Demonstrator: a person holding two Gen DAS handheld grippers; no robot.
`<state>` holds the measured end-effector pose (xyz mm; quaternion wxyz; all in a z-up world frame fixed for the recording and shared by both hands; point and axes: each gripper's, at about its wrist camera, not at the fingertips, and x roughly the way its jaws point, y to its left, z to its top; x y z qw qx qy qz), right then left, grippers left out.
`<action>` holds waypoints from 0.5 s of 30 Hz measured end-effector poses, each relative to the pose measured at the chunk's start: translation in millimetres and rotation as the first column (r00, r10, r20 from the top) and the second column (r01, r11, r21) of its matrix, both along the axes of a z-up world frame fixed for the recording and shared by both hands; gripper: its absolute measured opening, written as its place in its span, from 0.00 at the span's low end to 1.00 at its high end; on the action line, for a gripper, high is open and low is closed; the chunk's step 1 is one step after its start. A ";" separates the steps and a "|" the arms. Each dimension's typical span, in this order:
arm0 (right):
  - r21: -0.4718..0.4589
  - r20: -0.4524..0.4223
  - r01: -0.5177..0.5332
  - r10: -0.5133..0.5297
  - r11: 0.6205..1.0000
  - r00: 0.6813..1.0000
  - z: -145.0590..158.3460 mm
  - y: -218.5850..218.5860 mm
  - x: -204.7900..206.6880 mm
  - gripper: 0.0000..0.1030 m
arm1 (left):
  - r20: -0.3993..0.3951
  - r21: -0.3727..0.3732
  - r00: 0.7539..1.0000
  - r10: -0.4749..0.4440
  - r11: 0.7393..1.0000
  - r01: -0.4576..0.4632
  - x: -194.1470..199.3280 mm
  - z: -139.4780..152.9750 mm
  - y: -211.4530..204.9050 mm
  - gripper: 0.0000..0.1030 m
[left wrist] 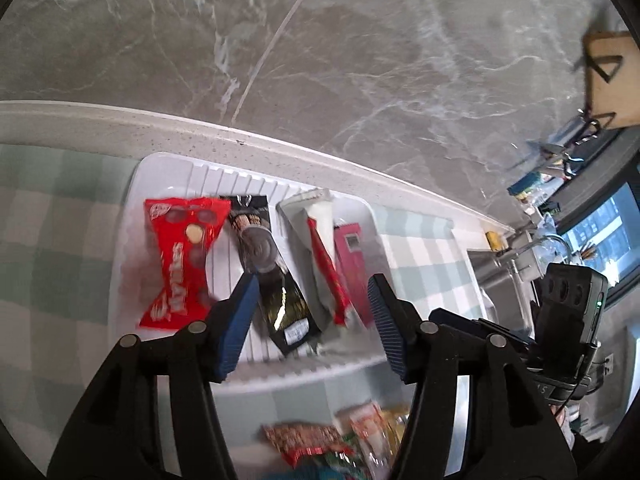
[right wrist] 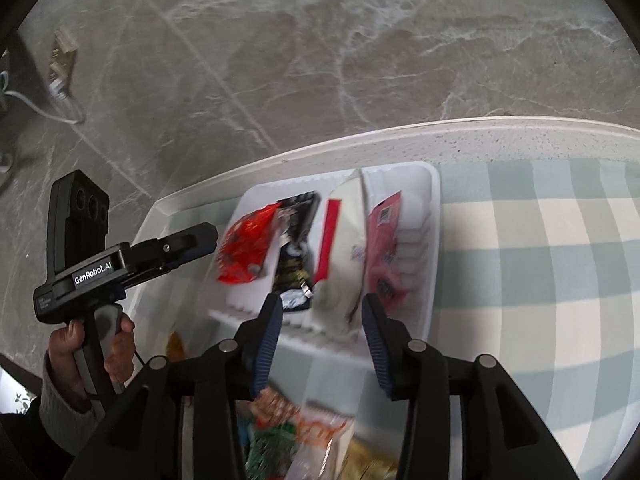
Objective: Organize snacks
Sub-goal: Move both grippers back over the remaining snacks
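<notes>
A white ribbed tray [left wrist: 128, 216] [right wrist: 428, 248] on the checked cloth holds a red snack packet [left wrist: 180, 256] [right wrist: 244, 240], a black packet [left wrist: 276, 280] [right wrist: 296, 248], a white and red bar [left wrist: 320, 240] [right wrist: 344, 240] and a pink packet [left wrist: 352, 264] [right wrist: 384, 236]. My left gripper [left wrist: 312, 300] is open and empty, hovering over the tray's near side; it also shows in the right wrist view [right wrist: 200, 240]. My right gripper [right wrist: 322, 320] is open and empty above the tray's near edge. A pile of loose snack packets [left wrist: 340, 440] [right wrist: 304, 432] lies near me, below both grippers.
The white counter edge [left wrist: 280, 148] runs behind the tray, with grey marble floor [left wrist: 360, 40] beyond. A sink and tap [left wrist: 520, 256] sit at the right. A power strip [right wrist: 60, 64] lies on the floor at the left.
</notes>
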<state>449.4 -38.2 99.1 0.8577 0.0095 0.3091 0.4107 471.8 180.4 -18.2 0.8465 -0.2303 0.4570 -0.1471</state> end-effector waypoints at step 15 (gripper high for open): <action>-0.057 0.015 -0.111 0.112 0.992 0.994 -26.1 -11.1 -104.8 0.52 | -0.012 0.112 0.999 0.034 0.993 -0.033 -150.9 19.6 49.1 0.54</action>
